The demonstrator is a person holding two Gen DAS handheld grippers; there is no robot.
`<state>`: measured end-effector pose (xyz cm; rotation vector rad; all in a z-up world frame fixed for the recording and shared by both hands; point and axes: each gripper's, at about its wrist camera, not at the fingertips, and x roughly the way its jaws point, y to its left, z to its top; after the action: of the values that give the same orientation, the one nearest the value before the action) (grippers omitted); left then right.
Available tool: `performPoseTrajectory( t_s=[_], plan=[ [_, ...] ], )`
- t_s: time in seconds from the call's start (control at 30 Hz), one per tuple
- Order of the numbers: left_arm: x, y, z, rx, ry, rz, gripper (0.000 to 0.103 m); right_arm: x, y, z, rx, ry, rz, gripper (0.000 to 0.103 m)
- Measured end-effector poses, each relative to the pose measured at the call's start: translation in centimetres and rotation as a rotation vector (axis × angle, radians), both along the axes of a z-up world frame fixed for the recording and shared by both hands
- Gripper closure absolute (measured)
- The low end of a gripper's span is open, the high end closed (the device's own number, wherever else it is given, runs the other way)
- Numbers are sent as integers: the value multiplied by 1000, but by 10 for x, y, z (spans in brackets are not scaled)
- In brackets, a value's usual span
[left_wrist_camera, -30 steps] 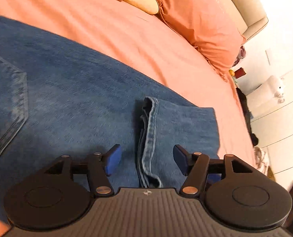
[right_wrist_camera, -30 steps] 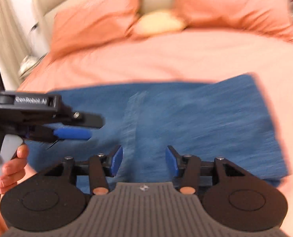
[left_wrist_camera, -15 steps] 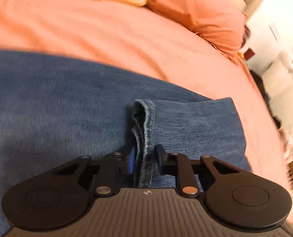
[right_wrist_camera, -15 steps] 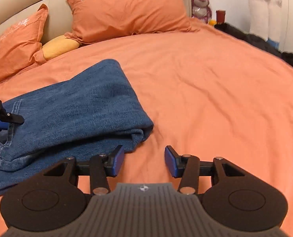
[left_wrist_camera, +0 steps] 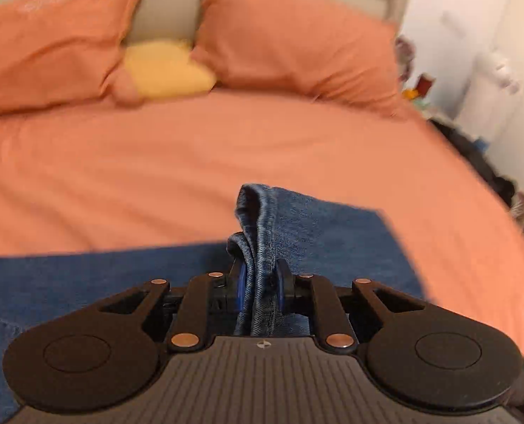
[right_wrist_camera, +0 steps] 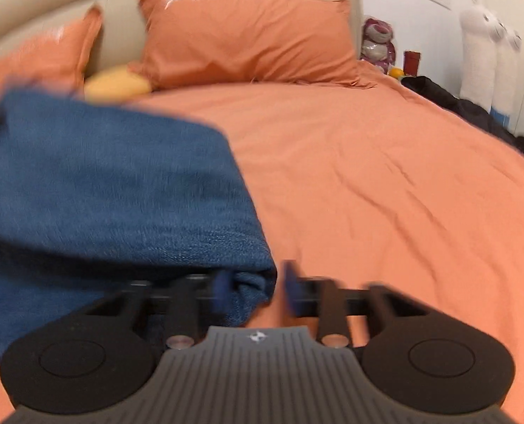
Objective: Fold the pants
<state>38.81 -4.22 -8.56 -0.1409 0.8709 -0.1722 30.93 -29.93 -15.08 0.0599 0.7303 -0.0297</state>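
Blue jeans (left_wrist_camera: 85, 275) lie folded on the orange bed. My left gripper (left_wrist_camera: 260, 279) is shut on the hem edge of the jeans (left_wrist_camera: 262, 233) and holds it raised, so the hem stands up between the blue pads. In the right wrist view the jeans (right_wrist_camera: 103, 190) fill the left side. My right gripper (right_wrist_camera: 255, 288) has its jaws partly closed around the folded corner of the jeans (right_wrist_camera: 251, 282); the view is blurred and the pads still stand apart.
The orange bed sheet (right_wrist_camera: 385, 183) stretches ahead and to the right. Orange pillows (left_wrist_camera: 290, 42) and a yellow cushion (left_wrist_camera: 166, 70) lie at the headboard. Dark clothes (right_wrist_camera: 474, 113) and white plush toys (right_wrist_camera: 484, 53) sit at the bed's right side.
My left gripper closed on the hem and lifted it. My right gripper swung to the folded corner and its jaws narrowed around it.
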Motion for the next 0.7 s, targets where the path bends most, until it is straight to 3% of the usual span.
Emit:
performPoseTrajectory(
  t_s=[0.07, 0.17, 0.23, 0.33, 0.43, 0.47, 0.6, 0.7],
  plan=[
    [7, 4, -25, 20, 50, 16, 85, -6, -15, 3, 77, 3, -24, 96],
    [16, 0, -58, 91, 86, 22, 86, -10, -28, -6, 145, 83, -42, 97],
    [20, 1, -74, 86, 127, 35, 85, -9, -33, -9, 172, 102, -54, 97],
    [21, 2, -76, 101, 130, 18, 83, -11, -30, -10, 160, 113, -69, 97],
    [17, 9, -70, 119, 157, 13, 71, -17, -32, -11, 133, 137, -113, 103],
    [15, 13, -69, 110, 172, 23, 66, -20, -35, -11, 119, 139, -130, 103],
    [0, 33, -56, 26, 196, 58, 65, -23, -46, -2, 187, 89, -159, 103],
    [-18, 51, -48, -134, 213, 96, 53, -23, -36, 9, 176, 15, -121, 103]
  ],
)
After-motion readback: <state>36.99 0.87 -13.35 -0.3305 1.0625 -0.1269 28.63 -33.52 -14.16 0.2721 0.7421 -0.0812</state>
